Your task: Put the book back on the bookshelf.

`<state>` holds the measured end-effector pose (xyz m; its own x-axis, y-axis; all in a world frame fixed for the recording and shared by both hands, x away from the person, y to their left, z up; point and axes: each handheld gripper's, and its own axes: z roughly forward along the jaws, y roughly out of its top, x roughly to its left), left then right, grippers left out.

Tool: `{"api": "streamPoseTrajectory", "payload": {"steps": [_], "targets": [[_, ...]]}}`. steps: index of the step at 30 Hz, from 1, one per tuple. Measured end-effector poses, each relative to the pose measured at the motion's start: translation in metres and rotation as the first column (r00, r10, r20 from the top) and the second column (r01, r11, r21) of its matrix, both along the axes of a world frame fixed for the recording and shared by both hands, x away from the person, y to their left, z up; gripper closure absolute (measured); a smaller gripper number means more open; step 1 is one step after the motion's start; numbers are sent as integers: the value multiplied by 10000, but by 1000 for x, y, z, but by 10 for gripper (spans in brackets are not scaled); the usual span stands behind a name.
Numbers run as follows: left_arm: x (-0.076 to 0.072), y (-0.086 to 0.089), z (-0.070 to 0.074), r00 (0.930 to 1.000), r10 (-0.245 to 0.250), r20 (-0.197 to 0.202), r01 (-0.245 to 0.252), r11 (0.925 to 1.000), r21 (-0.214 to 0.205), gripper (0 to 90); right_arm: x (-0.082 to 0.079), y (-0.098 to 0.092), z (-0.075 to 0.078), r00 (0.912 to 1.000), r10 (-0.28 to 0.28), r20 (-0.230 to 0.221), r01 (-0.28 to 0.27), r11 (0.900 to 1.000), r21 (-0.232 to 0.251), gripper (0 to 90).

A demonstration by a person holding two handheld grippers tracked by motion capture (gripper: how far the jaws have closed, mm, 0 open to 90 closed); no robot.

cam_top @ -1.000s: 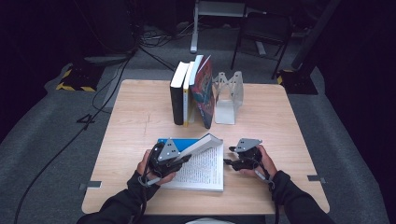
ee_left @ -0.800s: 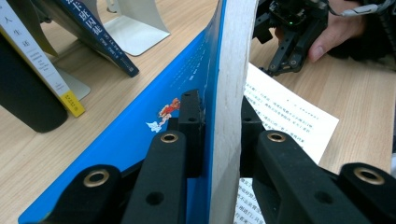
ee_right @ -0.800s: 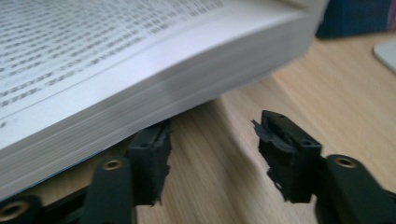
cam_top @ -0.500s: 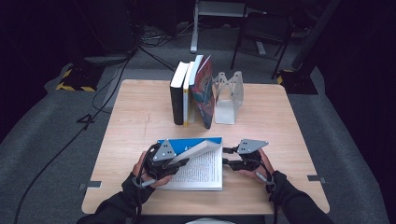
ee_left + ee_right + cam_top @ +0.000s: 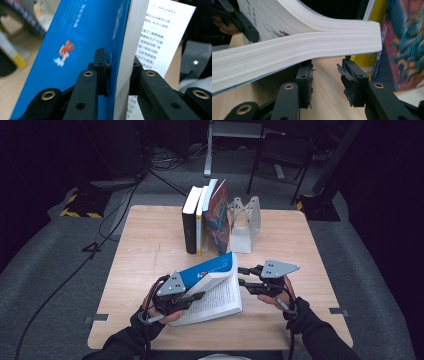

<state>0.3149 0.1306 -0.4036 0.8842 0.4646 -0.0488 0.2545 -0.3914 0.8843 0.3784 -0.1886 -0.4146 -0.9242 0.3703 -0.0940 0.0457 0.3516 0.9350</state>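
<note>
An open book (image 5: 220, 300) with a blue cover (image 5: 210, 269) lies at the table's front middle. My left gripper (image 5: 197, 295) is shut on the cover and a thick block of pages, holding that half raised over the printed page. In the left gripper view the pads (image 5: 106, 72) press on the blue cover (image 5: 82, 37) and the page block. My right gripper (image 5: 242, 275) hovers at the book's right edge. In the right gripper view its jaws (image 5: 325, 75) have just been closing. They stand apart below the curved page block (image 5: 312, 47), with nothing between them.
Several upright books (image 5: 205, 217) stand at the back of the wooden table (image 5: 150, 245), next to a white bookend (image 5: 245, 220). Cables and a chair are on the dark floor beyond the far edge.
My right gripper has risen a little beside the book's right edge, and its jaws have narrowed. The left gripper keeps its hold on the raised cover half and has barely moved.
</note>
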Motion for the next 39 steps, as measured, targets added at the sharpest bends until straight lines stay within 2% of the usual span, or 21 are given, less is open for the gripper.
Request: {"api": "streamPoseTrajectory", "payload": {"steps": [2, 4, 6, 8, 9, 12, 15, 18, 19, 21, 23, 26, 30, 31, 33, 34, 36, 37, 39], "targets": [[0, -2, 6, 9993, -58, 375, 64, 9998, -168, 763, -2, 1, 12, 9996, 0, 297, -10, 9995, 320, 604], [-1, -1, 6, 9993, -12, 379, 23, 9995, -311, 762, -2, 1, 16, 9992, -11, 406, -6, 9992, 396, 603], [-2, 2, 5, 9989, 61, 473, -41, 9991, -432, 760, -4, 4, 22, 9969, -80, 778, 60, 9996, 263, 603], [-4, 5, 5, 9982, 155, 584, -129, 9989, -450, 755, -5, 7, 25, 9969, -114, 778, 91, 9995, 299, 603], [-9, 8, 5, 9966, 424, 703, -391, 9981, -486, 749, -6, 11, 26, 9963, -79, 850, 47, 9992, 388, 602], [-14, 11, 2, 9965, 620, 561, -588, 9966, -572, 721, -8, 15, 29, 9959, -121, 900, 77, 9988, 484, 602], [-19, 14, -2, 9944, 874, 600, -847, 9953, -460, 672, -10, 20, 32, 9946, -106, 1030, 61, 9990, 442, 595], [-19, 16, -6, 9938, 1090, 233, -1084, 9938, -251, 618, -8, 22, 33, 9967, 7, 813, -49, 9987, 510, 550], [-18, 15, -9, 9919, 1242, 263, -1242, 9923, -6, 615, -7, 22, 33, 9973, 62, 725, -98, 9987, 500, 542], [-19, 13, -11, 9898, 1350, 463, -1355, 9908, 64, 663, -7, 23, 33, 9973, 99, 733, -126, 9992, 375, 541], [-18, 12, -9, 9890, 1244, 806, -1260, 9919, 158, 729, -9, 24, 34, 9963, 129, 853, -155, 9994, 294, 541], [-13, 14, -10, 9937, 986, 533, -981, 9951, -124, 747, -9, 22, 33, 9960, 191, 869, -222, 9991, 351, 547], [-5, 8, -5, 9970, 510, 583, -480, 9975, -521, 748, -11, 17, 34, 9949, 121, 1001, -172, 9986, 498, 562], [-5, 8, -5, 9970, 510, 583, -480, 9975, -521, 750, -11, 17, 34, 9949, 121, 1001, -172, 9986, 498, 562], [3, -4, -3, 9976, 131, 674, -83, 9974, -709, 753, -13, 11, 40, 9926, -61, 1212, -10, 9983, 582, 570], [5, -8, -3, 9983, 25, 575, 24, 9963, -853, 752, -14, 7, 43, 9922, -184, 1233, 98, 9975, 697, 570], [12, -17, -2, 9978, -261, 610, 316, 9952, -921, 752, -14, 0, 47, 9908, -287, 1325, 174, 9962, 856, 570], [16, -23, -2, 9982, -393, 444, 439, 9931, -1084, 752, -15, -2, 50, 9888, -349, 1452, 221, 9958, 890, 570], [19, -28, -2, 9979, -468, 439, 513, 9929, -1075, 751, -16, -8, 56, 9864, -372, 1602, 223, 9953, 939, 570]]}}
